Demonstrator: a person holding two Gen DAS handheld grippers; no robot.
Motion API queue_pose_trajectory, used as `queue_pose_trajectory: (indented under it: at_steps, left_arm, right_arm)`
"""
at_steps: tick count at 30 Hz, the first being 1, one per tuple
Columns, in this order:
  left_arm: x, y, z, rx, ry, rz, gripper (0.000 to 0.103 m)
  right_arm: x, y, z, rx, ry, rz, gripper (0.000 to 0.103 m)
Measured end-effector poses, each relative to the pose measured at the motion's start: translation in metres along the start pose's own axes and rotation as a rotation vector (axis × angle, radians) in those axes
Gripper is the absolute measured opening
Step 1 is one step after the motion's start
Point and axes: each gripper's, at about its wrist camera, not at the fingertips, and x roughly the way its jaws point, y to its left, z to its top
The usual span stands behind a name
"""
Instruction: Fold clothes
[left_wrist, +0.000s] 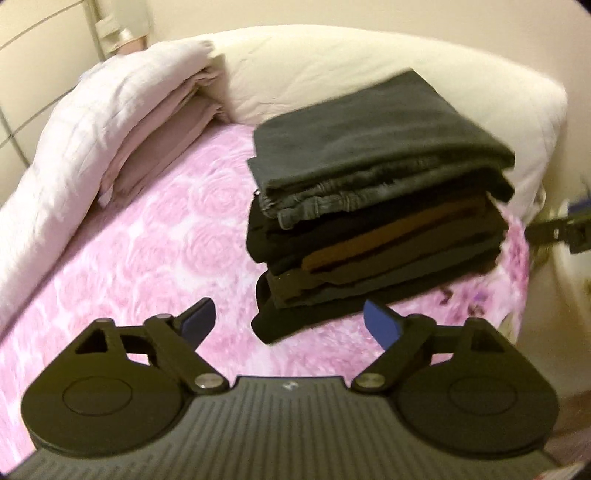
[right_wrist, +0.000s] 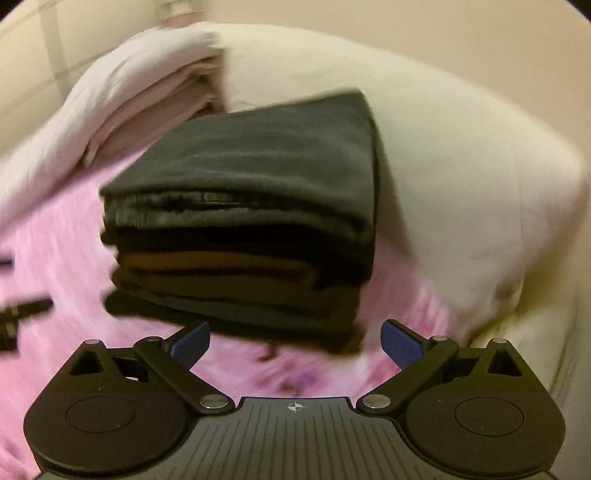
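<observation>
Nearest, left gripper (left_wrist: 290, 319) spread wide and empty, blue pads (left_wrist: 380, 321) apart over the pink floral bedspread (left_wrist: 129, 258); right gripper (right_wrist: 295, 341) likewise wide, holding nothing, just short of the pile. Beyond, stack of folded clothes (left_wrist: 373, 236) resting on the bedspread toward the right side: dark grey garment (left_wrist: 362, 136) on top, brown layer (left_wrist: 388, 236) midway, black piece at the base. Farther back, folded pale quilt (left_wrist: 122, 122) at left and cream pillow (left_wrist: 332, 74) behind the stack. Probably between garments, top piece placed; no unfolded item in view, so next calls for locating another garment, or squaring the slightly skewed stack
</observation>
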Motion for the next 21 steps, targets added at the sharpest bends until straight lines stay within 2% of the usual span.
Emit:
queue_pose_trajectory:
  at_steps: [3, 7, 10, 12, 15, 18, 21]
  left_arm:
    - [-0.018, 0.007, -0.001, -0.052, -0.008, -0.030, 0.089]
    - [-0.051, 0.017, -0.008, -0.143, -0.054, -0.131, 0.089]
    - [-0.078, 0.012, -0.011, -0.103, -0.056, -0.185, 0.089]
    - [-0.100, 0.009, -0.015, -0.082, -0.081, -0.182, 0.089]
    - [-0.128, 0.012, -0.020, -0.129, -0.107, -0.165, 0.089]
    - [-0.146, 0.015, -0.023, -0.166, -0.092, -0.159, 0.089]
    - [-0.164, 0.015, -0.027, -0.151, -0.115, -0.147, 0.088]
  right_arm:
    - [-0.020, 0.015, 0.001, 0.064, 0.004, 0.031, 0.100]
    - [-0.060, 0.035, 0.000, 0.072, -0.026, 0.008, 0.100]
    - [-0.087, 0.050, -0.006, 0.097, -0.054, -0.022, 0.100]
    - [-0.100, 0.061, -0.012, 0.105, -0.066, -0.036, 0.100]
    - [-0.123, 0.074, -0.022, 0.108, -0.098, -0.062, 0.100]
    - [-0.144, 0.087, -0.031, 0.105, -0.123, -0.077, 0.100]
    - [-0.159, 0.101, -0.040, 0.080, -0.140, -0.086, 0.100]
